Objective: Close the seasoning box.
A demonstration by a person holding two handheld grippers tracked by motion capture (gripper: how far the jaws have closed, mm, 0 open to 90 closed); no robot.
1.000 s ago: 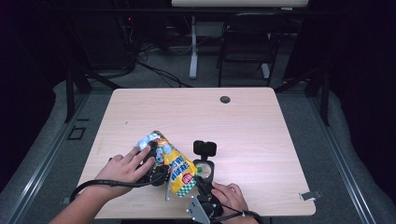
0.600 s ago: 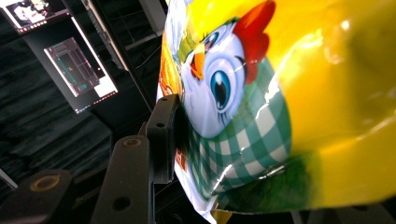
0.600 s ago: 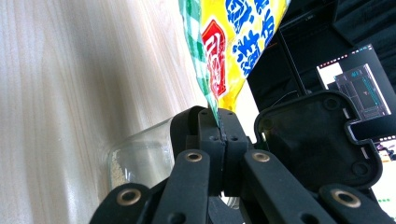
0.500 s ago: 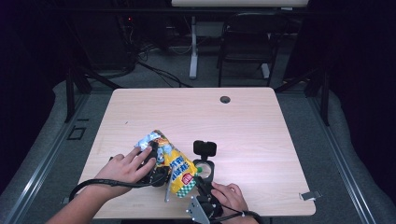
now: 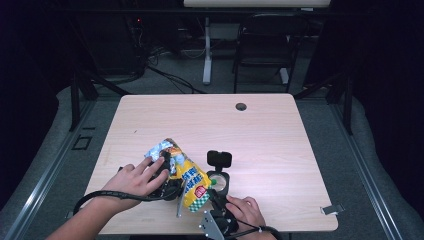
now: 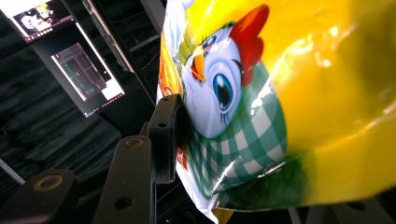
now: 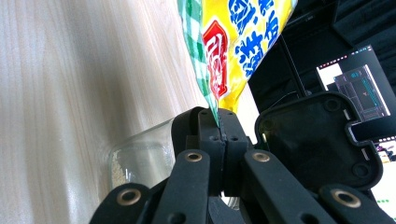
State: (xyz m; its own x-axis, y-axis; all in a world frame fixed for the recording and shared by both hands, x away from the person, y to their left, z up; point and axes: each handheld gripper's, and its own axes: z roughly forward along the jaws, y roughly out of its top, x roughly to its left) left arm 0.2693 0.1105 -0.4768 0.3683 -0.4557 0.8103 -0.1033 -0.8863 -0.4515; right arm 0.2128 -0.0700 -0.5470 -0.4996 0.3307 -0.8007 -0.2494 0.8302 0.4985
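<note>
1. While your left gripper has just squeezed in a bit on the snack bag, the bag stays tipped above the counter.
2. Your right gripper, pressed together, pinches the bag's bottom edge, so pouring into the jar looks near.

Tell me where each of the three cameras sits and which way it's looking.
High view: above the person's side, looking forward and down on the table; both forearms show, with left tongs and right tongs on the snack bag.
Left gripper view: rides the left tongs, looking along one black jaw pressed on the bag's chicken picture.
Right gripper view: rides the right tongs, clamped on the bag's edge, above a glass jar with its open black lid.
Shared: all views show the bag.
</note>
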